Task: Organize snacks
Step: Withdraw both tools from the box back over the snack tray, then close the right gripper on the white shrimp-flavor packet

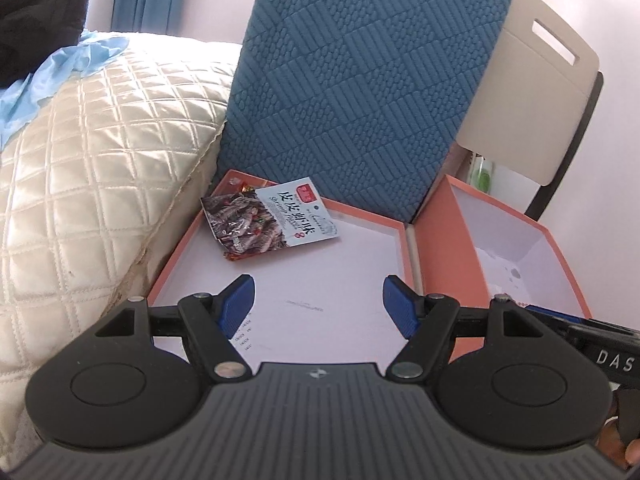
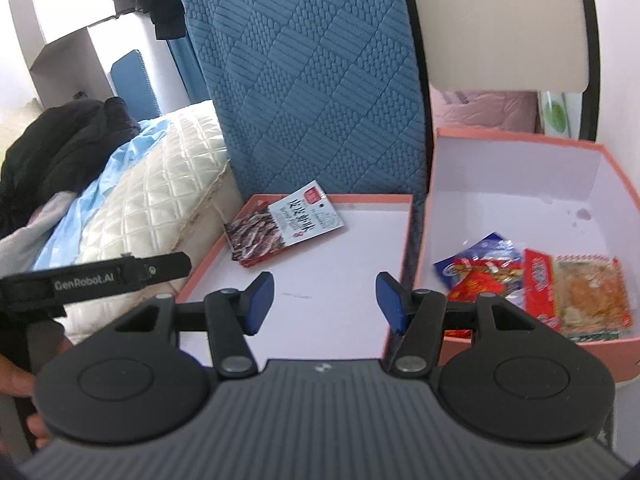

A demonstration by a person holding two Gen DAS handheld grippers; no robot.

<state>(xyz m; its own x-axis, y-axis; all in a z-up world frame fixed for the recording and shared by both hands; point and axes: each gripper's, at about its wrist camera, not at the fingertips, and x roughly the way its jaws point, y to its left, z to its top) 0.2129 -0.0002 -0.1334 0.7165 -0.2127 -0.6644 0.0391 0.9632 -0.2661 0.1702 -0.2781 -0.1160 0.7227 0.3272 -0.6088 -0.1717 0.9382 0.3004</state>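
A shrimp-flavour snack packet lies at the far left corner of the shallow orange box lid; it also shows in the right wrist view. The deep orange box stands to the right of the lid and holds a blue and red packet and a red and orange packet. My left gripper is open and empty above the lid, short of the packet. My right gripper is open and empty above the lid near the deep box's wall.
A blue textured cushion stands upright behind both boxes. A cream quilted pillow lies at the left with light blue cloth and dark clothing on it. A beige chair back stands behind the deep box.
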